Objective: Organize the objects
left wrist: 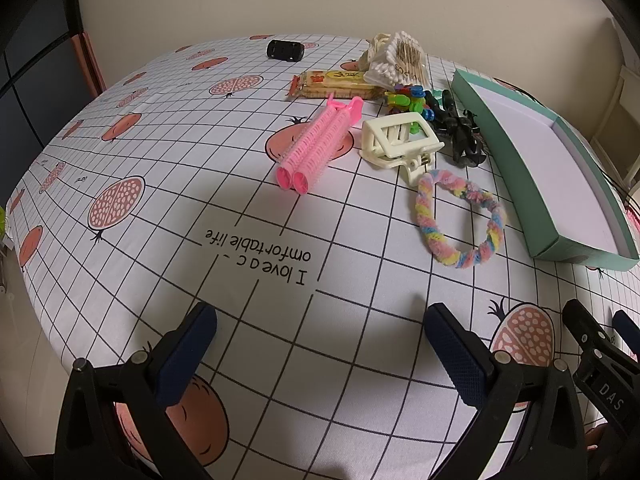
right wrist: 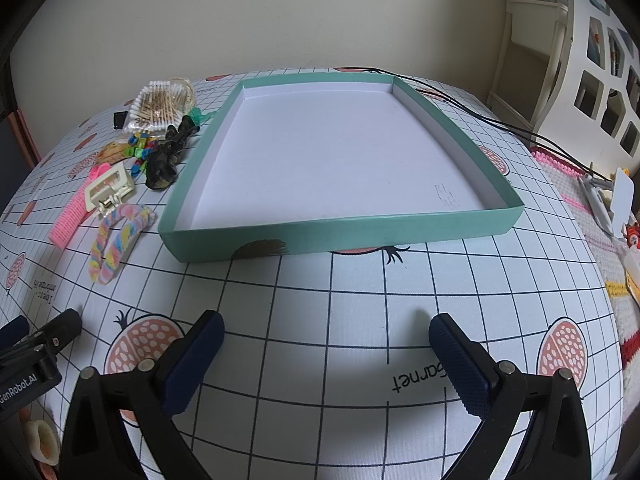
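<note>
Nothing picked yet — tray [right wrist: 208, 250] empty, both grippers' fingers [left wrist: 188, 354] wide open, holding nothing; next likely the scrunchie [left wrist: 460, 220] — nearest

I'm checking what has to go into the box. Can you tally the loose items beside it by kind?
Pink hair roller pair: 1
Cream claw clip: 1
Pastel scrunchie: 1
Black clips: cannot count
Small coloured clips: cannot count
Cotton swab pack: 1
Snack packet: 1
Black object: 1
Total: 6 single items, plus two clusters.
Green box: nothing inside.
</note>
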The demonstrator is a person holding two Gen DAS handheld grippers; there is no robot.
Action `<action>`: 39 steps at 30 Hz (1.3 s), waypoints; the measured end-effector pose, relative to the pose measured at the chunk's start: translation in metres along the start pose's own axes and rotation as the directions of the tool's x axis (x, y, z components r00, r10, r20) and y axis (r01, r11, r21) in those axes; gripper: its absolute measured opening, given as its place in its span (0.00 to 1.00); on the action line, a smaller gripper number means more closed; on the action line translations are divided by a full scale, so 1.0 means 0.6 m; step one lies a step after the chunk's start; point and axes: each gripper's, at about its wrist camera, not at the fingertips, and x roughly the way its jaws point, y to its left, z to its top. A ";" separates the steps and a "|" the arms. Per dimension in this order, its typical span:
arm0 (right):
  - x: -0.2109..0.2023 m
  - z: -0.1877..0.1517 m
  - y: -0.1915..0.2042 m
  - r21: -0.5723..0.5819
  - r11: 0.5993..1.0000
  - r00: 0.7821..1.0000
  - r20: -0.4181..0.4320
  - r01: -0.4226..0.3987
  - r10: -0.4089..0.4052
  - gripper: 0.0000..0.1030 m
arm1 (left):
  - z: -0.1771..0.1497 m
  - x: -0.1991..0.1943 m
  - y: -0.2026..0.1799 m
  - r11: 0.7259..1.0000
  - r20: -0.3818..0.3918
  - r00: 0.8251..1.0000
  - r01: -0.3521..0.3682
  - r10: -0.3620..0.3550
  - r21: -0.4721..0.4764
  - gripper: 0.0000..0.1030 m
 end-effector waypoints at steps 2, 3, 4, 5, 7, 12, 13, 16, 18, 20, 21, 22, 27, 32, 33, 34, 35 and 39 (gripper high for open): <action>0.000 0.000 0.000 0.000 1.000 1.000 0.000 0.000 0.000 1.00 | 0.000 0.000 0.001 1.000 -0.001 1.000 0.000 0.000 -0.001 1.00; 0.000 0.000 0.000 0.000 1.000 1.000 0.000 0.000 0.000 1.00 | -0.001 0.000 0.000 1.000 -0.001 1.000 -0.002 0.002 -0.002 1.00; 0.000 0.000 0.000 0.000 1.000 1.000 0.000 0.000 0.000 1.00 | -0.001 0.000 0.000 1.000 0.000 1.000 -0.001 0.001 -0.002 1.00; 0.000 0.000 0.000 0.000 1.000 1.000 0.000 0.000 0.000 1.00 | -0.001 0.000 0.001 1.000 0.000 1.000 -0.001 0.001 -0.002 1.00; 0.000 0.000 0.000 0.000 1.000 1.000 0.000 0.000 0.000 1.00 | -0.002 0.000 0.001 1.000 0.000 1.000 -0.002 0.002 -0.003 1.00; 0.000 0.000 0.000 0.000 1.000 1.000 0.000 0.000 0.000 1.00 | -0.003 0.000 0.003 1.000 0.001 1.000 -0.003 0.003 -0.005 1.00; 0.000 0.000 0.000 0.000 1.000 1.000 0.000 0.000 0.000 1.00 | -0.003 0.000 0.002 1.000 0.000 1.000 -0.004 0.004 -0.005 1.00; 0.000 0.000 0.000 0.000 1.000 1.000 0.000 0.000 0.000 1.00 | -0.003 -0.001 0.004 1.000 0.001 1.000 -0.005 0.005 -0.008 1.00; 0.000 0.000 0.000 0.000 1.000 1.000 0.000 0.000 0.000 1.00 | -0.002 0.000 0.002 1.000 0.000 1.000 -0.006 0.006 -0.009 1.00; 0.000 0.000 0.000 0.000 1.000 1.000 0.000 0.000 0.000 1.00 | -0.002 0.000 0.003 1.000 0.000 1.000 -0.008 0.008 -0.010 1.00; 0.000 0.000 0.000 0.000 1.000 1.000 0.000 0.000 0.000 1.00 | -0.003 -0.001 0.004 1.000 0.001 1.000 -0.008 0.008 -0.011 1.00; 0.000 0.000 0.000 0.000 1.000 1.000 0.000 0.000 0.000 1.00 | -0.004 -0.001 0.005 1.000 0.001 1.000 -0.008 0.008 -0.012 1.00; 0.000 0.000 0.000 0.000 1.000 1.000 0.000 0.000 0.000 1.00 | -0.004 -0.001 0.005 1.000 0.001 1.000 -0.016 0.016 -0.023 1.00; 0.000 0.000 0.000 0.000 1.000 1.000 0.000 0.001 -0.001 1.00 | -0.007 -0.002 0.008 0.999 0.003 1.000 -0.019 0.019 -0.029 1.00; 0.000 0.000 0.000 0.000 1.000 1.000 0.000 0.001 -0.001 1.00 | -0.007 -0.002 0.007 0.999 0.002 1.000 -0.020 0.020 -0.029 1.00; 0.000 0.000 0.000 0.000 1.000 1.000 0.000 0.001 -0.001 1.00 | -0.006 -0.002 0.007 0.999 0.001 1.000 -0.021 0.021 -0.029 1.00; 0.000 0.000 0.000 0.001 1.000 1.000 0.000 0.001 -0.001 1.00 | -0.007 -0.002 0.007 0.999 0.001 1.000 -0.020 0.020 -0.029 1.00; 0.000 0.000 0.000 0.001 1.000 1.000 0.000 0.001 -0.001 1.00 | -0.006 -0.003 0.007 0.999 -0.001 1.000 -0.021 0.021 -0.030 1.00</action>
